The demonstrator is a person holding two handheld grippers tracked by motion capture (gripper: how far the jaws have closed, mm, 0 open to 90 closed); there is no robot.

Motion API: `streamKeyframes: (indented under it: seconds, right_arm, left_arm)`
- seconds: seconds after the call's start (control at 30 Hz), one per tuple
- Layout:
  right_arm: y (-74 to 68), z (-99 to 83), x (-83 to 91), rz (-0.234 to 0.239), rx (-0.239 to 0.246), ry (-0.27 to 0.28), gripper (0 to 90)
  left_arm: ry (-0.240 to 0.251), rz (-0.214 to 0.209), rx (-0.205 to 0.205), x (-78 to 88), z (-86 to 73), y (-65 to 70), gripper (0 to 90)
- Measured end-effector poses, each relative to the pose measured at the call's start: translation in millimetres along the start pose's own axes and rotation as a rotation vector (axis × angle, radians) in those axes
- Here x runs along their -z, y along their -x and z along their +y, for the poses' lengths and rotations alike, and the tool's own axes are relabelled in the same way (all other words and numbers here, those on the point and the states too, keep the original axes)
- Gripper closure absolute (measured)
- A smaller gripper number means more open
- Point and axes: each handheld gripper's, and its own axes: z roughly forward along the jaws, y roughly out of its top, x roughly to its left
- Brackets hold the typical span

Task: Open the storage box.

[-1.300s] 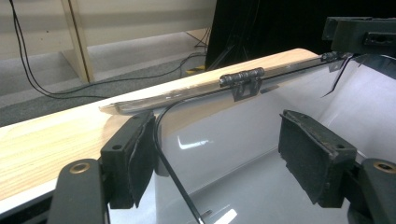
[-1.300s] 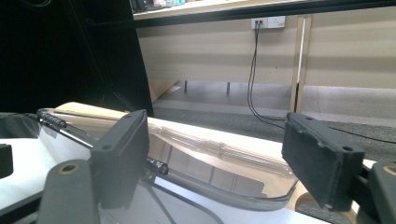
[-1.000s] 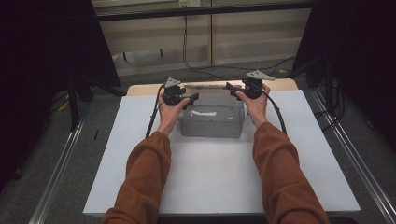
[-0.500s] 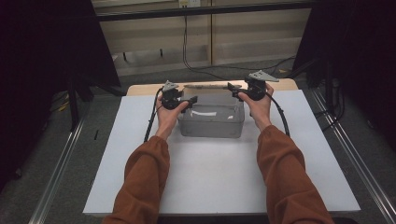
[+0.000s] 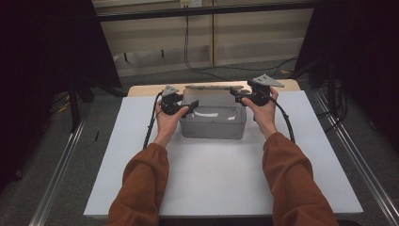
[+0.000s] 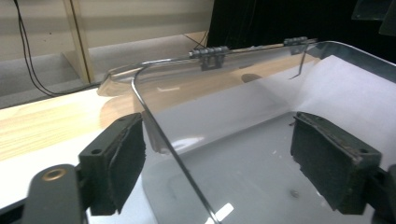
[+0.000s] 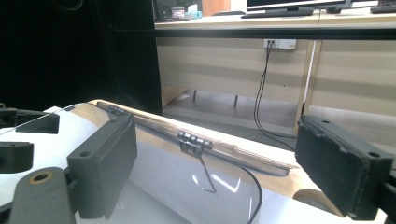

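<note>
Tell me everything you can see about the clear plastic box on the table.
The clear plastic box is a rectangular, see-through container standing upright toward the far side of the white table. It looks empty. Its lid is swung back behind it on two dark hinges along the far rim. The left gripper straddles the left wall with its fingers apart and not pressing it; the right gripper is at the right rim, fingers open too.

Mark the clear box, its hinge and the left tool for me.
clear box [image 5: 212, 127]: high view, near side wall.
hinge [image 7: 195, 139]: right gripper view, black knuckles on the box's far rim.
left tool [image 5: 187, 106]: high view, between its jaw tips at the box's left end.
</note>
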Motion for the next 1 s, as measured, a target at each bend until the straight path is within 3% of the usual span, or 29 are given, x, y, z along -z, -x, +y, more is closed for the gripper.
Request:
streamKeyframes:
  seconds: [0.3, 0.33, 0.43, 0.57, 0.77, 1.0]
  right_arm:
    - [-4.0, -3.0, 15.9, 0.013, 0.009, 0.025, 12.4]
    - [-4.0, -3.2, 17.4, 0.015, 0.010, 0.024, 12.4]
    - [-3.5, -3.0, 23.7, 0.013, 0.012, 0.033, 12.4]
    - [-4.6, -1.3, 31.2, 0.016, 0.025, 0.042, 12.4]
    - [-9.1, -2.6, 40.1, 0.031, 0.033, 0.056, 12.4]
    - [-11.4, -4.7, 45.6, 0.041, 0.039, 0.062, 12.3]
  left_arm:
    - [0.024, -0.022, -0.005, 13.3, -3.9, 5.3, 17.1]
    - [0.021, -0.016, -0.019, 14.0, -3.0, 7.5, 16.5]
    - [0.034, -0.021, 0.000, 17.1, -0.6, 11.3, 13.6]
    - [0.045, 0.001, -0.006, 18.3, -0.3, 15.0, 14.3]
    - [0.056, -0.011, 0.022, 18.7, -0.7, 15.8, 12.2]
    - [0.095, -0.027, 0.005, 25.5, 5.1, 11.7, 13.2]
